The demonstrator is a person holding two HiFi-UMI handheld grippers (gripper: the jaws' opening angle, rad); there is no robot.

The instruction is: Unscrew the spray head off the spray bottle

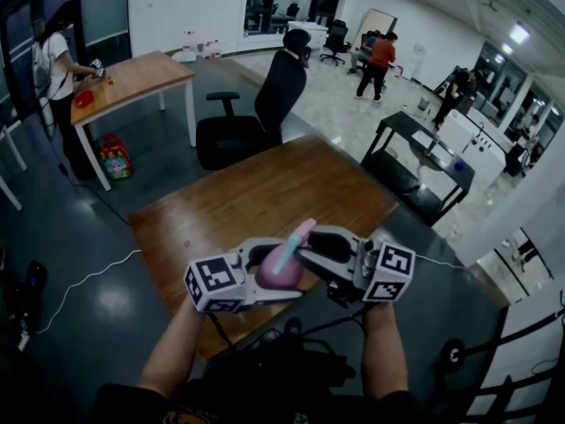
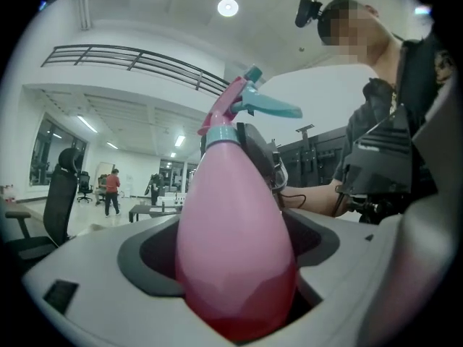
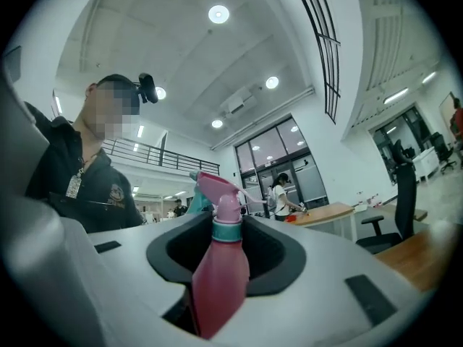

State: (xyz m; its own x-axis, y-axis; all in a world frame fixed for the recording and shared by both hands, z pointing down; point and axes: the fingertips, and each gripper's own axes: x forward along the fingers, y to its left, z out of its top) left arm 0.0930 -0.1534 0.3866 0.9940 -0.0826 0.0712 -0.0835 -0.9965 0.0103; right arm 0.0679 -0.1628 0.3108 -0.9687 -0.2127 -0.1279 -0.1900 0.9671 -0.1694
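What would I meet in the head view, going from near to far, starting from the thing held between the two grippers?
pink spray bottle → wooden table → black office chair → person in a red shirt

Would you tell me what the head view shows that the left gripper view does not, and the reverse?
Head view only: the wooden table and a white cable on the floor. Left gripper view only: ceiling lamps and the person's torso. Both: the pink bottle with its teal trigger.
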